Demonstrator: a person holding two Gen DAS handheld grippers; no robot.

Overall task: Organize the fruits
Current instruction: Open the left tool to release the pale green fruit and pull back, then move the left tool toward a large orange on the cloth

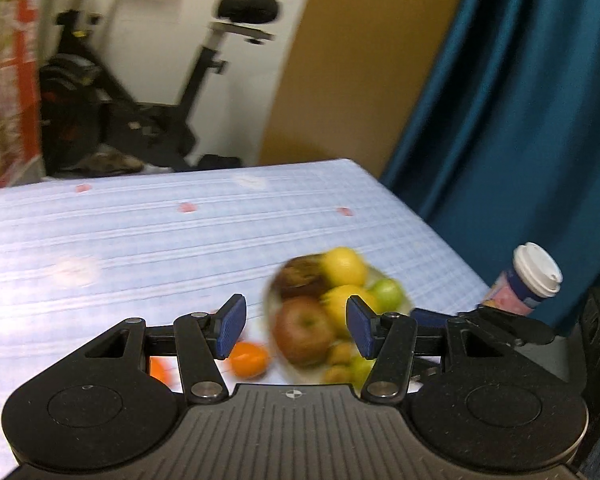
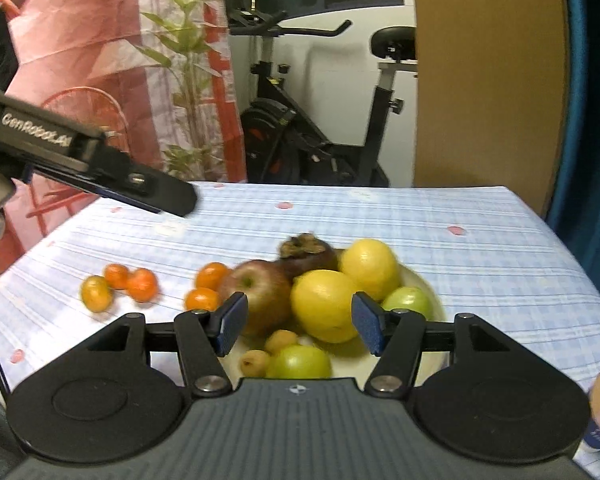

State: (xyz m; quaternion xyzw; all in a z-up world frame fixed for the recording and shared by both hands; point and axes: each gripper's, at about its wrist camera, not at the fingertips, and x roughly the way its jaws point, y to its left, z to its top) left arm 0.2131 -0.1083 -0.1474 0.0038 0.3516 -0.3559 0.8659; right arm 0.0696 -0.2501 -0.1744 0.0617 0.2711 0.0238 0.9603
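Two grippers over the table [image 2: 500,240], left gripper [image 1: 296,326] and right gripper [image 2: 298,326] jaws both partway open holding nothing, plate [image 2: 424,280] piled with fruit, loose oranges [image 2: 140,284] beside it

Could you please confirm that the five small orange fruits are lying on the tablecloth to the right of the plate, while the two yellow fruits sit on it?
Not quite: the right wrist view shows the small orange fruits lying to the left of the plate, not the right. They do rest on the tablecloth, and the two yellow fruits do sit on the plate.
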